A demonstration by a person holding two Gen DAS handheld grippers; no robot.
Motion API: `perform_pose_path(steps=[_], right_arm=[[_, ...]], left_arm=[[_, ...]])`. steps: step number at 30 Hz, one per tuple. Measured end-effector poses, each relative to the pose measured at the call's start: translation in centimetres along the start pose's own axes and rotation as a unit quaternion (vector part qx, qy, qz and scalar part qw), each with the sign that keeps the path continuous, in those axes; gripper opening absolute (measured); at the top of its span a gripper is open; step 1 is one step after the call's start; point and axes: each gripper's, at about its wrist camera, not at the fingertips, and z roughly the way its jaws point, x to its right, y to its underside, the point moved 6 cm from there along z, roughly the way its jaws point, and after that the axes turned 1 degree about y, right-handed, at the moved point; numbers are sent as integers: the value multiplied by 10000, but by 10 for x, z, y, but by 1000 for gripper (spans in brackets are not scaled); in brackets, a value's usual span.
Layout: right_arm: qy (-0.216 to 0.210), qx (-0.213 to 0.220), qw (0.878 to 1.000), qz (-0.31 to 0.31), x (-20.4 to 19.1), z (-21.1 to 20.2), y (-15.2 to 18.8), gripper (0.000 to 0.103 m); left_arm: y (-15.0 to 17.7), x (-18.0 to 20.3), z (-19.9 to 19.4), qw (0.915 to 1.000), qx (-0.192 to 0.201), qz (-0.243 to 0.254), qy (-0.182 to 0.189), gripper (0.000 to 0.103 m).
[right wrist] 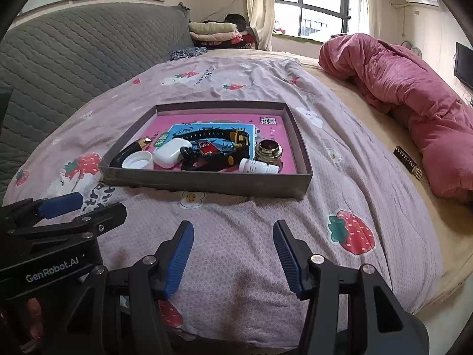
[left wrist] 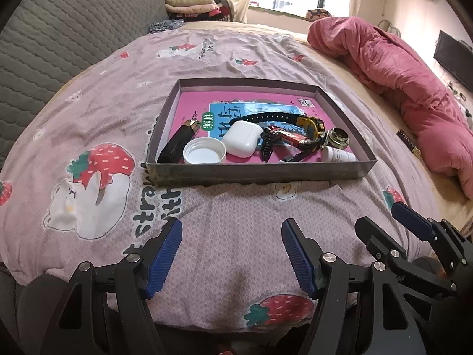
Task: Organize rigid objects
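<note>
A shallow grey box (left wrist: 254,173) (right wrist: 207,182) lies on the strawberry-print bedspread, lined with a pink booklet. Inside it lie a black lighter (left wrist: 177,145), a white cap (left wrist: 204,154) (right wrist: 138,159), a white earbud case (left wrist: 242,138) (right wrist: 168,153), a black-and-yellow watch (left wrist: 310,124) (right wrist: 236,136), a red battery (left wrist: 291,139), a brass-rimmed jar (left wrist: 338,139) (right wrist: 268,149) and a small white bottle (left wrist: 340,156) (right wrist: 258,166). My left gripper (left wrist: 232,230) is open and empty over the bedspread, short of the box. My right gripper (right wrist: 233,233) is open and empty beside it, also short of the box.
A rolled pink quilt (left wrist: 399,80) (right wrist: 414,97) lies along the right of the bed. A grey quilted headboard (left wrist: 65,35) rises at the left. A small dark box (right wrist: 408,161) rests on the beige sheet near the quilt. Folded clothes (right wrist: 212,31) are stacked at the back.
</note>
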Motion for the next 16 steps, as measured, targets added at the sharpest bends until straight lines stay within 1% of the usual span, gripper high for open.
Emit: perform_pose_path(steps=[3,10,14,15,16], right_arm=[[13,-65,10000,-15,0,4,2,55],[5,-125,9999,73,4,10,5,55],[7,-118,9999,117,7,13,4,55],[2,-118,9998,145,9,15,4,55],[-1,-118,9997,201,12,16,3,55]], left_arm=[[1,1,2,10000,-18,8,-1,71],[6,-3,12,9998,-191,-62,-16,71],[7,-5,16,9998,-178,-92,-21,71],[6,-6,17,9998,-166,-109,-2,71],[5,-8,18,9997,-179,-157,108,71]])
